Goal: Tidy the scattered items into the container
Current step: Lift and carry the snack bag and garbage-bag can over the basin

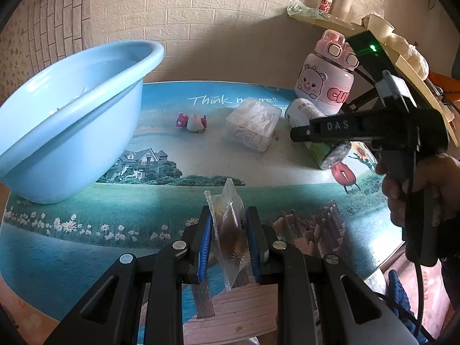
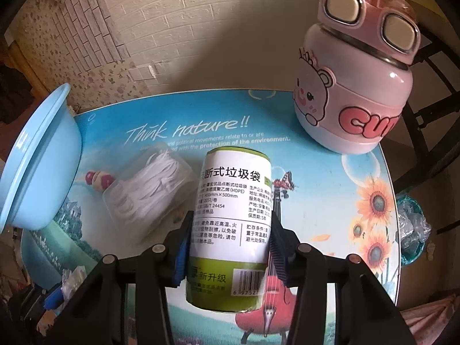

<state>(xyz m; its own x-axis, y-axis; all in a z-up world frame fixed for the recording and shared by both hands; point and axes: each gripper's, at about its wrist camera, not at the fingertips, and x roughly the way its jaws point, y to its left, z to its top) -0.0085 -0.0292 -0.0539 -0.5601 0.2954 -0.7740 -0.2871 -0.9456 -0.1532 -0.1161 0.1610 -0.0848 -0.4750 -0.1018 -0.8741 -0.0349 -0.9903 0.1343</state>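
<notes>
While both tools sit low over the picture-printed surface (image 2: pixel 316 149), the state reads as follows:

Left hand-held gripper (image 1: pixel 229 240): pressed together on a clear snack sachet (image 1: pixel 230 230) with brown contents; the sachet stands upright between the blue pads, its top corner poking above them.

Right hand-held gripper (image 2: pixel 230 247): pads against both sides of the roll of trash bags (image 2: pixel 230 224), pinching it near the lower half. No earlier view to compare.

Roll of trash bags: white label with green ends, lying lengthwise along the fingers, far end pointing at the printed slogan. Whether it has left the surface cannot be told.

Hand (image 1: pixel 408 189): wrapped round the right tool's grip, seen from the left wrist view.

Blue basin (image 1: pixel 72 120): at the left edge of the surface, tilted in both views, some pale items inside.

Clear box of floss picks (image 2: pixel 149 189): on the surface, just left of the roll.

Small pink toy (image 1: pixel 192 121): between basin and floss box, lying on its side.

Pink cartoon bottle (image 2: pixel 353 92): upright at the far right of the surface, well apart from the basin.
</notes>
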